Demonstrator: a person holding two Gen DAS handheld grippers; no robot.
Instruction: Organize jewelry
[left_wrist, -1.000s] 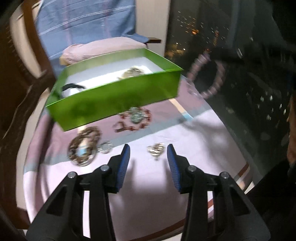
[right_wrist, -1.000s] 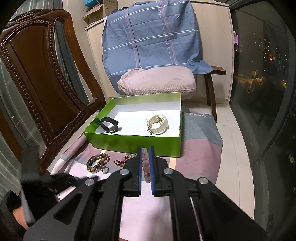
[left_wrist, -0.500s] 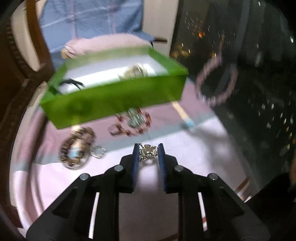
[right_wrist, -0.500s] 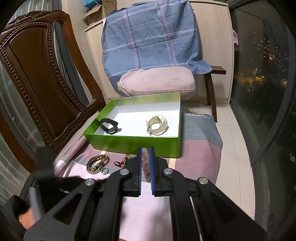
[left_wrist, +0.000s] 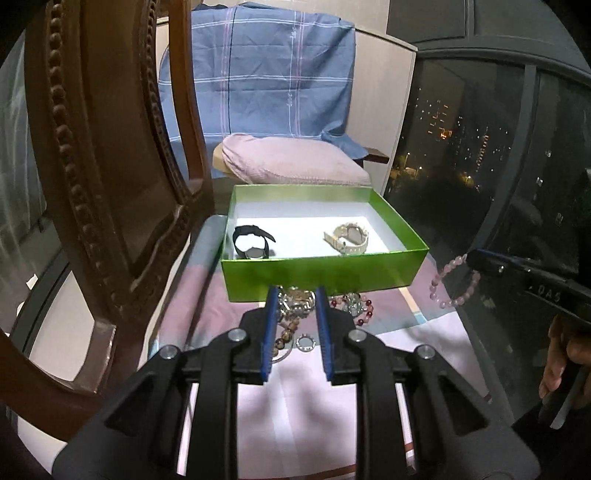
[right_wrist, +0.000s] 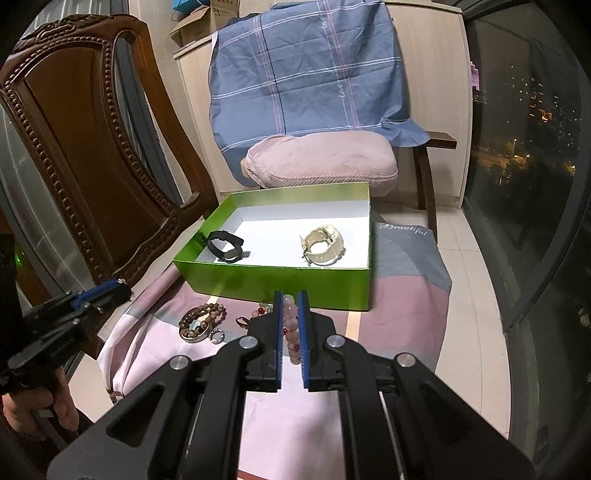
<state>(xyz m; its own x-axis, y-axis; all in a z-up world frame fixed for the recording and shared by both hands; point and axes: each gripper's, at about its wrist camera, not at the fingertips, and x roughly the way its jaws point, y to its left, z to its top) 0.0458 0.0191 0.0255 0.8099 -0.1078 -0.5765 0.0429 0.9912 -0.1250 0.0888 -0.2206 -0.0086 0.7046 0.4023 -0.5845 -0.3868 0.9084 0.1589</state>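
Observation:
A green box (left_wrist: 321, 271) (right_wrist: 280, 282) holds a black watch (left_wrist: 253, 245) (right_wrist: 226, 245) and a cream watch (left_wrist: 349, 238) (right_wrist: 322, 245). My left gripper (left_wrist: 295, 301) is shut on a silver trinket (left_wrist: 295, 301) and holds it above the cloth, in front of the box. My right gripper (right_wrist: 290, 306) is shut on a pink bead bracelet (right_wrist: 290, 325), which hangs at the right in the left wrist view (left_wrist: 452, 282). A brown bead bracelet (right_wrist: 201, 319), a small ring (right_wrist: 218, 336) (left_wrist: 306, 341) and a red bead bracelet (left_wrist: 354, 304) lie on the cloth.
A pink and grey cloth (right_wrist: 402, 295) covers the small table. A carved wooden chair (right_wrist: 92, 147) stands at the left. A cushioned chair with a blue plaid cloth (right_wrist: 314, 85) stands behind the box. A dark window (right_wrist: 535, 147) is at the right.
My left gripper closed on the silver trinket on the cloth and lifted it up toward the box. My right gripper stayed shut on the pink bracelet and barely moved.

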